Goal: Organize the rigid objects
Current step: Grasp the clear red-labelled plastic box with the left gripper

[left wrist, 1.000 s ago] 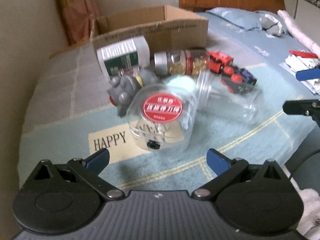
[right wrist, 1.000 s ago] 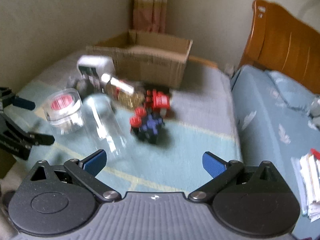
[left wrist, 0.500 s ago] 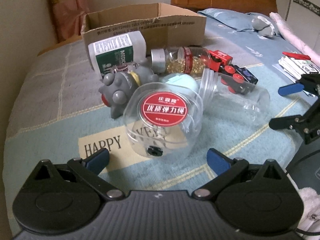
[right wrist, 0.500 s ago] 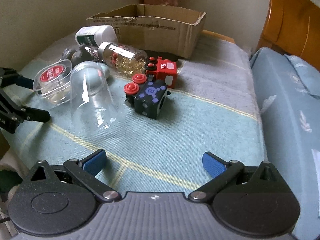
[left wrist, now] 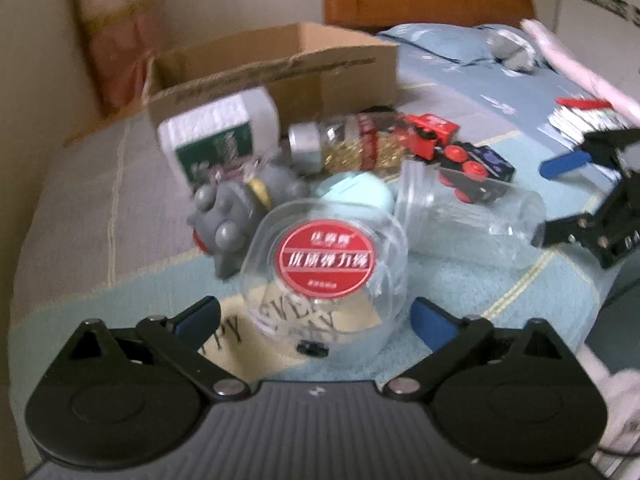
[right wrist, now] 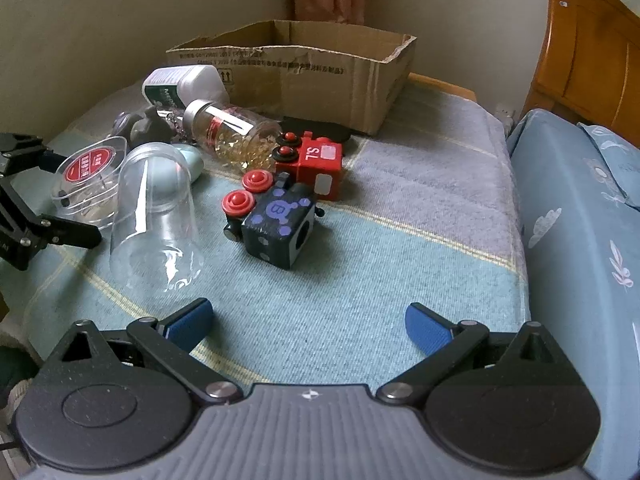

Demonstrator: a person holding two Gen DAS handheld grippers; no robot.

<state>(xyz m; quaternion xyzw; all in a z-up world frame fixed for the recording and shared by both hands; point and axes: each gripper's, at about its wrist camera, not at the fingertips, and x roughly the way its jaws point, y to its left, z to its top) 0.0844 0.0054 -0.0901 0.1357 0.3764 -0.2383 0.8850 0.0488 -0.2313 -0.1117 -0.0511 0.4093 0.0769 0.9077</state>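
Note:
A clear round container with a red label (left wrist: 324,264) lies on the bed between the fingers of my left gripper (left wrist: 314,318). The jaws are closing, and a gap still shows on each side of it. Behind it are a grey toy (left wrist: 232,216), a pale blue oval thing (left wrist: 356,196) and a clear cup (right wrist: 156,216) on its side. My right gripper (right wrist: 308,320) stands open over bare blanket, just short of a black toy train car (right wrist: 280,224) and a red one (right wrist: 316,164). A capsule bottle (right wrist: 236,132) and a white bottle (right wrist: 180,84) lie further back.
An open cardboard box (right wrist: 320,72) stands at the back by the wall. A blue pillow (right wrist: 580,208) and wooden headboard (right wrist: 592,40) are on the right. Papers (left wrist: 584,120) lie at the far right in the left wrist view.
My left gripper has come closer to the red-labelled container and its fingers have drawn inward. The right gripper has come lower and nearer to the toy train cars.

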